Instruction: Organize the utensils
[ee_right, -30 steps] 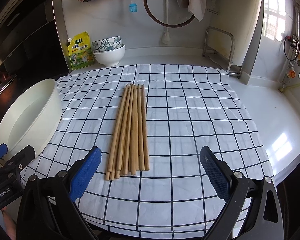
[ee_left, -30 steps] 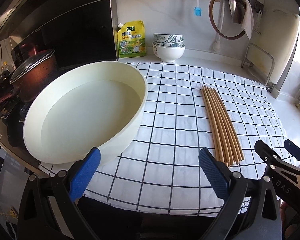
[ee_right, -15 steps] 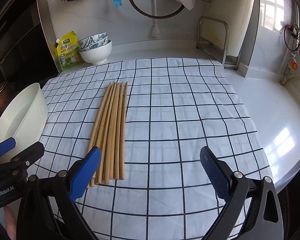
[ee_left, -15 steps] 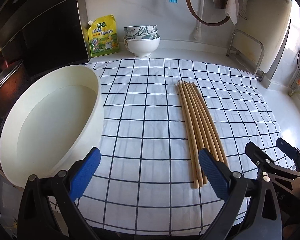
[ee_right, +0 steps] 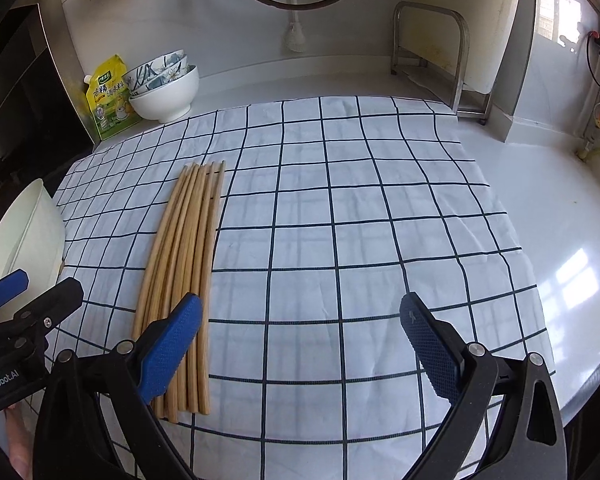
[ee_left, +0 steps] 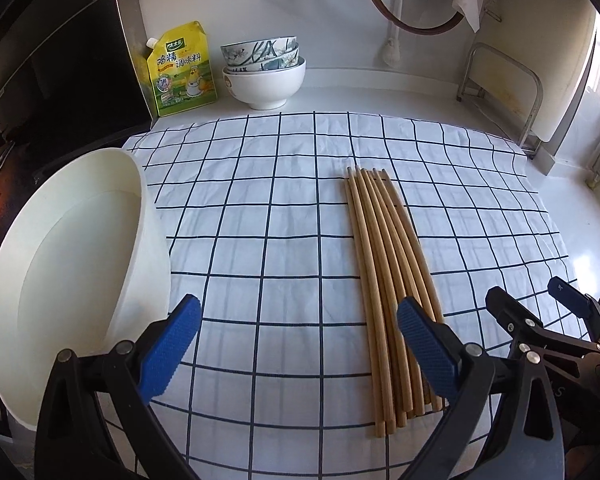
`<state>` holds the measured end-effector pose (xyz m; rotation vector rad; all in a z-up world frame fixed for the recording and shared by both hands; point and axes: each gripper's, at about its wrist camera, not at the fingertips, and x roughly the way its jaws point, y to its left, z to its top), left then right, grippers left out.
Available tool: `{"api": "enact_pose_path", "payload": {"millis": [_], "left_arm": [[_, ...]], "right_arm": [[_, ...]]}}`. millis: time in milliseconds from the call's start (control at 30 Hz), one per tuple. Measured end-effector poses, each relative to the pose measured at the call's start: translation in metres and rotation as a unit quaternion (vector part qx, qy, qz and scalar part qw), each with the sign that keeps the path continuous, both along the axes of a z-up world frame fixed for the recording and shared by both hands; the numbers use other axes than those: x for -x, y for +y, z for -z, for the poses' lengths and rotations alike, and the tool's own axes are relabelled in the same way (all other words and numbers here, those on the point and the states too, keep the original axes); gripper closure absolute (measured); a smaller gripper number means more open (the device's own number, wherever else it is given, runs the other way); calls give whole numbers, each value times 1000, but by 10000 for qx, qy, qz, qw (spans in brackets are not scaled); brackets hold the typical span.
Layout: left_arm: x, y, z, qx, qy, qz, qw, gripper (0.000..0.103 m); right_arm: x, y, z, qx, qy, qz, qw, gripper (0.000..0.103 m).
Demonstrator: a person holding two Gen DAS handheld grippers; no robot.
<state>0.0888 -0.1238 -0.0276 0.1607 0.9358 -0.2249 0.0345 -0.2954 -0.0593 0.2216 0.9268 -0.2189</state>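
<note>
**Inspector A:** Change since a second ago?

**Inspector B:** Both views have slid rightward over the cloth (ee_left: 284,216). In the left wrist view the basin (ee_left: 76,264), formerly near mid-frame, now sits at the left edge; the chopsticks (ee_left: 388,280) now run behind the left hand-held gripper (ee_left: 298,344) at its right finger. In the right wrist view the chopsticks (ee_right: 184,264) have shifted from centre to behind the left finger of the right hand-held gripper (ee_right: 300,344). The bundle itself lies as before.

**Inspector A:** Gripper states?

**Inspector B:** Both released, fingers spread wide, grasping nothing.

**Inspector A:** Location of the chopsticks?

**Inspector B:** Flat on the cloth, side by side, running from the near edge of the counter (ee_right: 548,208) toward the back wall.

**Inspector A:** Containers?

**Inspector B:** The basin stands at the cloth's left edge; I see no utensils in it. Whether it holds water, I cannot tell. Stacked bowls (ee_left: 264,76) stand at the back left, patterned ones nested in a plain white one, touching a yellow pouch (ee_left: 182,70).
</note>
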Motion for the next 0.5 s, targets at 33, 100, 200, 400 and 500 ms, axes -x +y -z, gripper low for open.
{"api": "enact_pose_path", "payload": {"millis": [33, 100, 200, 400, 500], "left_arm": [[-3, -1, 2, -7, 30, 2, 10000, 6], [-9, -4, 6, 11, 109, 27, 9999, 6], [-16, -6, 12, -19, 162, 22, 9999, 6], [-24, -3, 20, -99, 246, -73, 9996, 6], [-25, 4, 20, -94, 240, -145, 9996, 6]], "right_arm": [[-3, -2, 2, -24, 21, 21, 10000, 9], [-8, -4, 5, -99, 66, 37, 9999, 9], [-14, -1, 9, -106, 148, -93, 9998, 9], [-25, 5, 17, -90, 251, -233, 9994, 9], [-29, 6, 20, -31, 293, -273, 9992, 9]]}}
